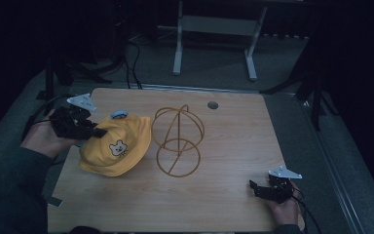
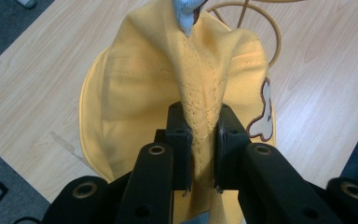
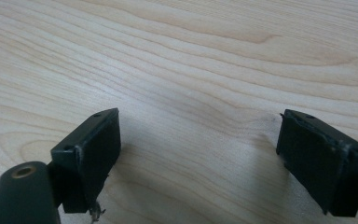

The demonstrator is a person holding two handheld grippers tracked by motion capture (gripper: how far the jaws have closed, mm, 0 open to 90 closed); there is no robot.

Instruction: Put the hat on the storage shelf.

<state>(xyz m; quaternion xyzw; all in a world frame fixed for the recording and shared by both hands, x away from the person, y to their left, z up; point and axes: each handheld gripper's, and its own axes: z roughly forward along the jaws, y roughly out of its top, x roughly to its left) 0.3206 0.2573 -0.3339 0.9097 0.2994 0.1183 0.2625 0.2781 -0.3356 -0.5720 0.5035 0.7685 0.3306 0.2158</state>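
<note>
A yellow child's hat [image 1: 117,145] with a bear patch lies on the left half of the wooden table [image 1: 233,141]. My left gripper [image 1: 97,132] is at the hat's left edge and is shut on a pinched fold of its yellow cloth [image 2: 200,135]. In the left gripper view the fold runs up between the two black pads [image 2: 182,140], and the bear patch [image 2: 262,114] sits to the right. My right gripper [image 1: 253,187] rests near the table's front right corner. Its jaws stand wide apart over bare wood [image 3: 200,140], with nothing between them.
A gold wire stand [image 1: 177,140] made of rings stands upright in the middle of the table, just right of the hat. A round cable hole [image 1: 213,105] is at the table's far edge. Beyond the table a white frame [image 1: 214,44] stands on the dark floor.
</note>
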